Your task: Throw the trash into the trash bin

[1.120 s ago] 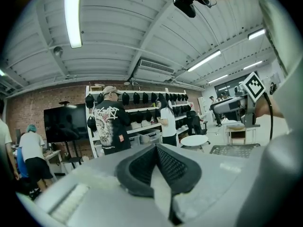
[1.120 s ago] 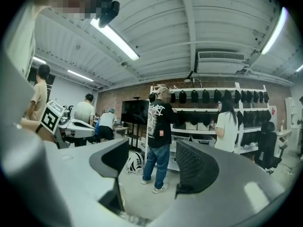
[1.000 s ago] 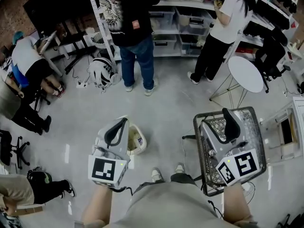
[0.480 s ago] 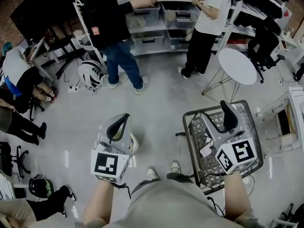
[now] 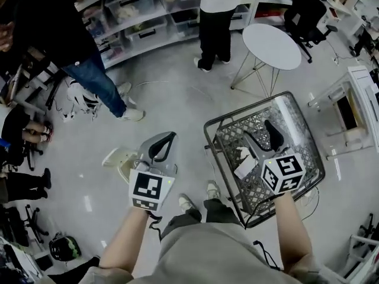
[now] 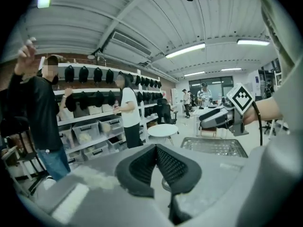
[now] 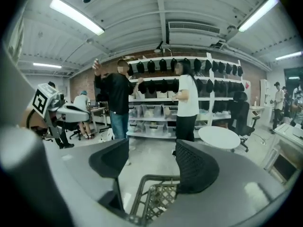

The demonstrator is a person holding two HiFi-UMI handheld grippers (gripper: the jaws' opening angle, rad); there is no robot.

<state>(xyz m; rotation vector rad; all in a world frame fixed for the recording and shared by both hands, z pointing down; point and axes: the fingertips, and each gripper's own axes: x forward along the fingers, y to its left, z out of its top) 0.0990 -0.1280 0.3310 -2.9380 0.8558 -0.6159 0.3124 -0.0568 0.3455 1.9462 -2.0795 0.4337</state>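
Observation:
A dark wire mesh basket (image 5: 296, 129) stands on the floor at the right, with white crumpled paper (image 5: 243, 165) lying inside. My right gripper (image 5: 264, 134) hangs over the basket, open with nothing between its pads; its own view looks down on the basket's rim (image 7: 142, 188). My left gripper (image 5: 167, 139) is over bare floor left of the basket, its pads (image 6: 142, 167) meeting at the tips around nothing. A small cream bin (image 5: 120, 159) sits on the floor just left of it. Seen from the left gripper, the basket (image 6: 213, 146) lies below the right gripper (image 6: 215, 119).
A round white table (image 5: 271, 45) stands beyond the basket. Two people (image 5: 216, 16) (image 5: 89, 70) stand by shelves of storage bins (image 5: 142, 16) at the back. A white helmet (image 5: 80, 96) lies at the left and a desk (image 5: 361, 99) at the right. My shoes (image 5: 186, 203) are below.
The view has swung so the basket sits nearer the middle. Both grippers have sunk and shifted. The cream bin, earlier behind the left gripper, now lies to its left.

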